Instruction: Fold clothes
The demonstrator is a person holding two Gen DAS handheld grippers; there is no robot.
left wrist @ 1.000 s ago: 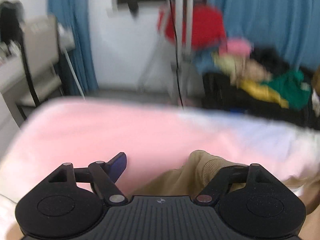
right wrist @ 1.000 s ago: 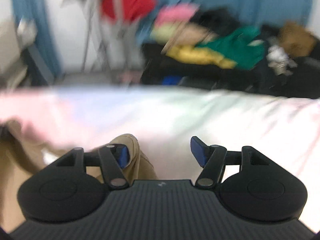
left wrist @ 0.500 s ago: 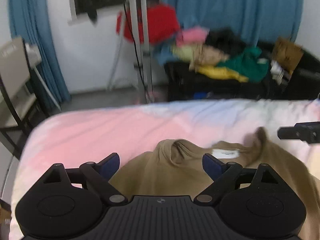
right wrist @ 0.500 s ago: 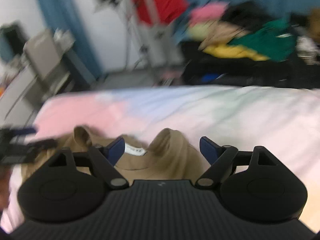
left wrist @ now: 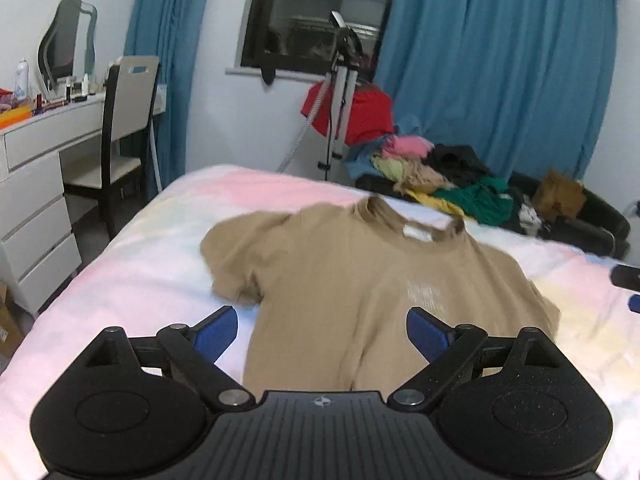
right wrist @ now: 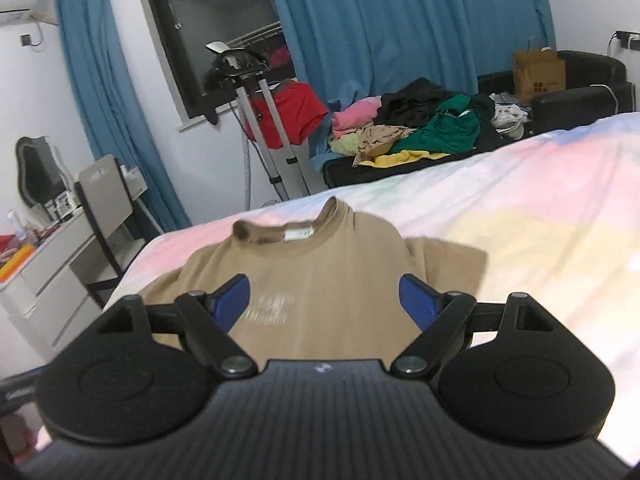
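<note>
A tan T-shirt (left wrist: 340, 264) lies spread on the pastel bed cover (left wrist: 132, 280). Its collar points away and its pale chest print faces up. The sleeve on the left is a little crumpled. My left gripper (left wrist: 320, 320) hovers open above the shirt's near half and holds nothing. In the right wrist view the same T-shirt (right wrist: 332, 268) rests on the bed (right wrist: 520, 220), and my right gripper (right wrist: 323, 292) stands open over its chest print with nothing between its fingers. A dark part of the right gripper (left wrist: 628, 280) shows at the right edge of the left wrist view.
Beyond the bed a pile of coloured clothes (left wrist: 440, 176) lies on a black sofa (right wrist: 576, 100) with a paper bag (right wrist: 538, 68). A steamer stand (left wrist: 340, 112) carries a red garment. A chair (left wrist: 120, 136) and a white dresser (left wrist: 36, 184) stand at the left.
Both grippers opened wider and pulled back from the shirt's collar toward the near side. The shirt, bunched at the jaws before, now lies spread flat on the bed.
</note>
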